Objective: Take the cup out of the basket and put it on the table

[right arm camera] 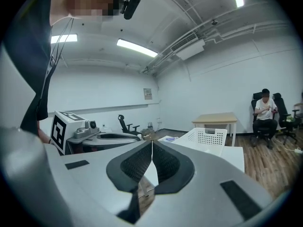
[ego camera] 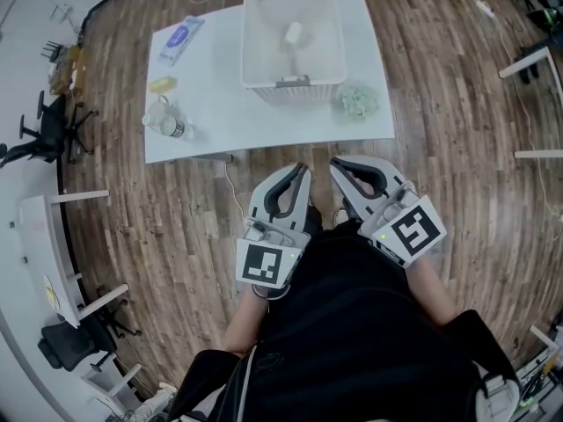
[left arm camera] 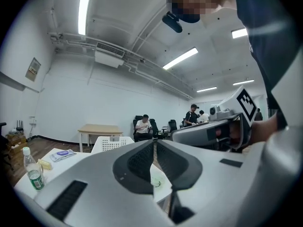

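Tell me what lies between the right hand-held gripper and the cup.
In the head view: a strip of wood floor, bare table, then the near wall of the basket before the cup.

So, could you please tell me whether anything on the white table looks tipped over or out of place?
Only the white cup: it seems to lie on its side inside the white perforated plastic basket, not upright. The clear plastic bottle stands upright, and nothing looks spilled.

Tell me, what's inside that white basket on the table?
One pale cup shows inside the white basket, toward its far end; nothing else is visible in it. The basket floor beneath the cup is covered, and the two gripper views show only its perforated outer wall.
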{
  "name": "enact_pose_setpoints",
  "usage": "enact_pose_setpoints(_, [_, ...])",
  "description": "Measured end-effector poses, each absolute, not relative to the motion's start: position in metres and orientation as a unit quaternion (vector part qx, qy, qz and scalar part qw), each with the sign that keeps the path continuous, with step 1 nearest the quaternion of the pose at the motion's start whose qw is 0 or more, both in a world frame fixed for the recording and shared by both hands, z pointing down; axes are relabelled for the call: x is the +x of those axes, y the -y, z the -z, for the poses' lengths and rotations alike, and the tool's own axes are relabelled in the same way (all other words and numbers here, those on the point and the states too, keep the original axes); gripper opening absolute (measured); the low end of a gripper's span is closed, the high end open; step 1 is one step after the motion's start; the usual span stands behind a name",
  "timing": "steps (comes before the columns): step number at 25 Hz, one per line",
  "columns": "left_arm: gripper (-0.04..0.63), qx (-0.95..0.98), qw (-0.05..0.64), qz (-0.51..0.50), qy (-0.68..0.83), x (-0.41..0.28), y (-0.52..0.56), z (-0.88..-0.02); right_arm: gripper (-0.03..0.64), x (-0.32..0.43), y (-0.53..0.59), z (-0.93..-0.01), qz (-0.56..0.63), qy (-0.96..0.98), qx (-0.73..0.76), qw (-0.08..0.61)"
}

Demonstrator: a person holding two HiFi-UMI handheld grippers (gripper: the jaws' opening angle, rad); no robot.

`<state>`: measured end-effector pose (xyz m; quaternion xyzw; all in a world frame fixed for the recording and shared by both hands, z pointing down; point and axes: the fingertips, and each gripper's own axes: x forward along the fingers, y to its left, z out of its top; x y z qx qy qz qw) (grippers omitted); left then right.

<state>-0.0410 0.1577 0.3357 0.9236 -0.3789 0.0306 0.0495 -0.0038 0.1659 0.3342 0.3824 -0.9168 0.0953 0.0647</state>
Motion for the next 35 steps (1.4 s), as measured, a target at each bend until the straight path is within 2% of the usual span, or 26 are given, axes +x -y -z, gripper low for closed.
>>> enact_pose_setpoints(17, [0.026, 0.941, 0.063, -0.046, 0.331, -0.093, -0.055, -0.347, 0.025, -0.037, -0.059, -0.342, -0.113, 0.886, 0.443, 0.079])
enact_pose_setpoints(35, [0.028, 0.929, 0.078, -0.067, 0.356, -0.061, 0.011, -0.354, 0.026, -0.005, 0.005, -0.347, -0.112, 0.903, 0.403, 0.095])
